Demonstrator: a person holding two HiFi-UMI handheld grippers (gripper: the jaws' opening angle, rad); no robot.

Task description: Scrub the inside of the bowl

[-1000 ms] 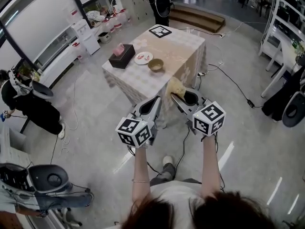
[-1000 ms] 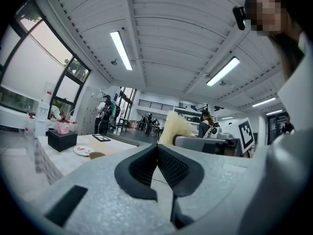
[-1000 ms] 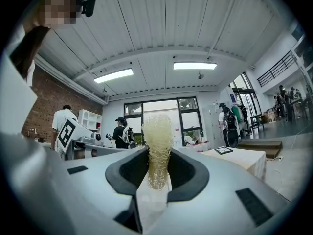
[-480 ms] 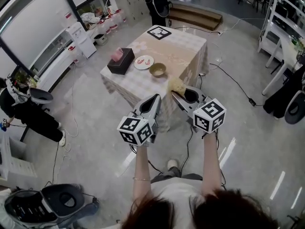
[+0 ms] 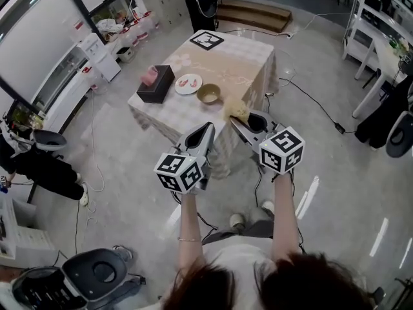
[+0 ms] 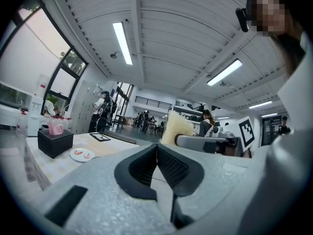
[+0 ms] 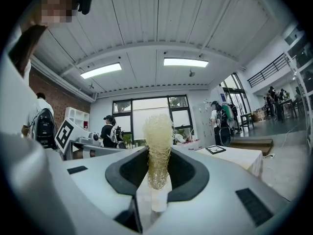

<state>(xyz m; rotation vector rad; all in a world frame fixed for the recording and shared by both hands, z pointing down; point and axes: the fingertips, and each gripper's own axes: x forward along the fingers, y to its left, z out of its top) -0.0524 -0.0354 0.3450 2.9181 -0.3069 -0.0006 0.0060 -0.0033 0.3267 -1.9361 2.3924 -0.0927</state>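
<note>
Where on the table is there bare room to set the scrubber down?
Bare cloth lies between the bowl and the marker card, out to the right edge of the table. The left side is crowded: tissue box, plate, bowl close together.

The head view looks steeply down from above the person, with the bench (image 5: 239,63) well off in the upper centre. Each tool view sits low and faces almost level along its jaws. The left tool (image 5: 208,129) sees that bench at frame left, the right tool (image 5: 233,121) at frame right.
</note>
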